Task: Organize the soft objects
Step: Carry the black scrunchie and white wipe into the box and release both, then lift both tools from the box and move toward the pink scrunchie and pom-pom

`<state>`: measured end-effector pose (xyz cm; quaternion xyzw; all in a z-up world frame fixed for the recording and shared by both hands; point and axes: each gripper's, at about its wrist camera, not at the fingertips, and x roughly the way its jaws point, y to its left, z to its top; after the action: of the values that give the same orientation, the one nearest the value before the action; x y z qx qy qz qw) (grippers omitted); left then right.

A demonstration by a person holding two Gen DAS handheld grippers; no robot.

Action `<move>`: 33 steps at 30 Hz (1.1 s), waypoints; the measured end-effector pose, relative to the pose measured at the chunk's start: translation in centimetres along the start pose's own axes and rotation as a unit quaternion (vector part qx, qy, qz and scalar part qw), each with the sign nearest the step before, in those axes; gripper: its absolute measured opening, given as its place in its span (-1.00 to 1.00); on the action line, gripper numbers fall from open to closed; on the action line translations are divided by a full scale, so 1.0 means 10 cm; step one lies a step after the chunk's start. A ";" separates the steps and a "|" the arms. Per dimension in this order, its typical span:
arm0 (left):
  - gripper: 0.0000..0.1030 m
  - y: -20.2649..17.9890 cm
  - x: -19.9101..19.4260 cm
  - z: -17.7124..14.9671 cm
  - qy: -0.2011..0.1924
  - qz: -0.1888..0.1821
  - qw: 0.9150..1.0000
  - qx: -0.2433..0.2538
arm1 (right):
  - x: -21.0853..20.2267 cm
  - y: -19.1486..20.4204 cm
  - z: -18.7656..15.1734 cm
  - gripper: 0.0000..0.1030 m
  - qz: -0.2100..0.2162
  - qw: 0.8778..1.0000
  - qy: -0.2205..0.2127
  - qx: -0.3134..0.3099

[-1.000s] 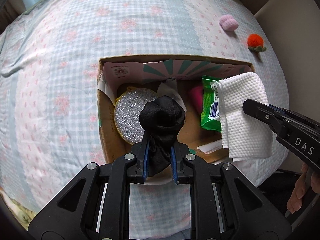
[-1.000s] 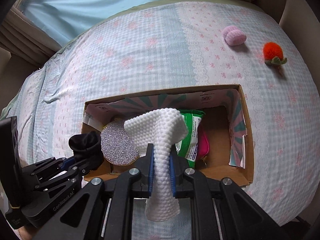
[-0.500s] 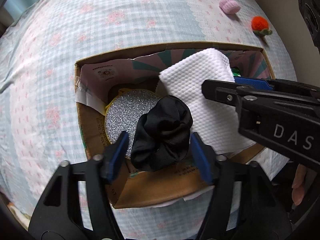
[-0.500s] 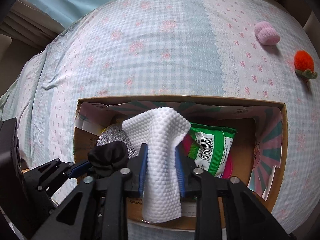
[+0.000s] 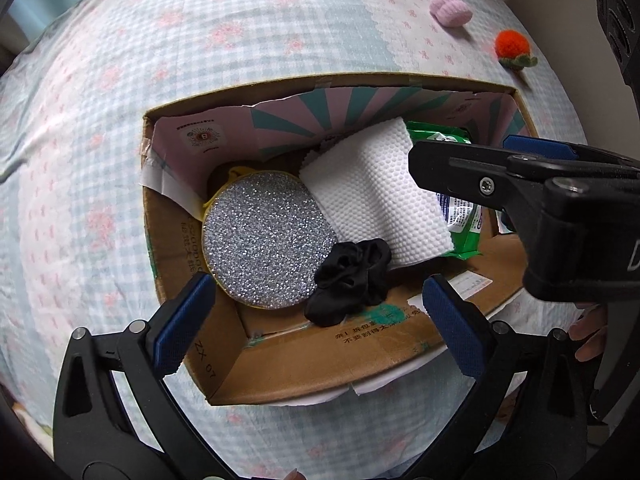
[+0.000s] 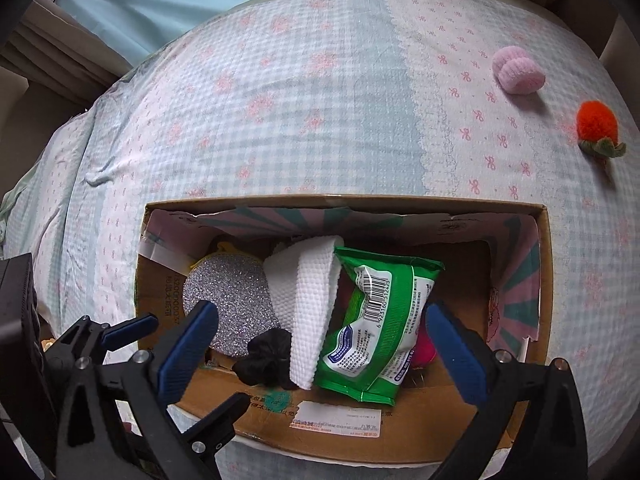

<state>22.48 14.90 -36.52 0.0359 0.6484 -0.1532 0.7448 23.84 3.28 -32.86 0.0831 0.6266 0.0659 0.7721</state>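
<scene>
Both tongs opening, empty, over cardboard box [image 5: 304, 364] holding crumpled black scrunchie [image 5: 350, 276], dimpled cloth [image 5: 384, 200].

Cardboard box [image 6: 536, 216] left half packed: silver glitter pad [image 6: 228, 304], white cloth [image 6: 308, 312], black scrunchie [image 6: 266, 356], green wipes pack [image 6: 376, 320] mid-box. Bare floor only along the box's right wall. Bedspread [image 6: 320, 100] open beyond the far rim; pink plush [image 6: 518, 70] and orange pompom [image 6: 596, 124] sit toward its far-right edge.

black scrunchie [image 5: 348, 280]: lay crumpled inside the cardboard box [image 5: 304, 352], near wall
white cloth [image 5: 376, 200]: lay draped inside box, behind scrunchie
</scene>
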 end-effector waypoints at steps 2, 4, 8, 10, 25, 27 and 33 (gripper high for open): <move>0.99 -0.01 -0.06 -0.02 -0.005 0.002 1.000 -0.001 | -0.04 -0.01 -0.02 1.00 0.000 1.000 -0.004 -0.001; 0.99 -0.02 -0.13 -0.03 -0.013 0.003 1.000 -0.002 | -0.09 -0.01 -0.04 1.00 0.000 1.000 -0.009 -0.002; 0.99 -0.07 -0.37 -0.11 -0.032 0.009 0.999 0.001 | -0.28 0.01 -0.10 1.00 0.004 1.000 -0.025 -0.004; 0.99 -0.09 -0.52 -0.15 -0.043 0.014 0.999 0.001 | -0.41 0.03 -0.13 1.00 0.008 0.999 -0.036 -0.006; 0.99 -0.23 -1.81 -0.53 -0.139 0.042 0.988 -0.046 | -1.82 -0.04 -0.78 1.00 -0.056 0.992 -0.114 -0.001; 0.99 -0.31 -1.94 -0.57 -0.157 0.047 0.985 -0.044 | -2.00 -0.11 -0.88 1.00 -0.072 0.989 -0.131 0.004; 0.99 -0.69 -2.09 -0.61 -0.189 0.069 0.979 -0.035 | -2.42 -0.43 -1.14 1.00 -0.116 0.977 -0.176 0.026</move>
<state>12.43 13.70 -16.02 0.0248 0.4966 -0.0822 0.8637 7.67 -5.42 -12.89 0.0399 0.4877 -0.0559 0.8703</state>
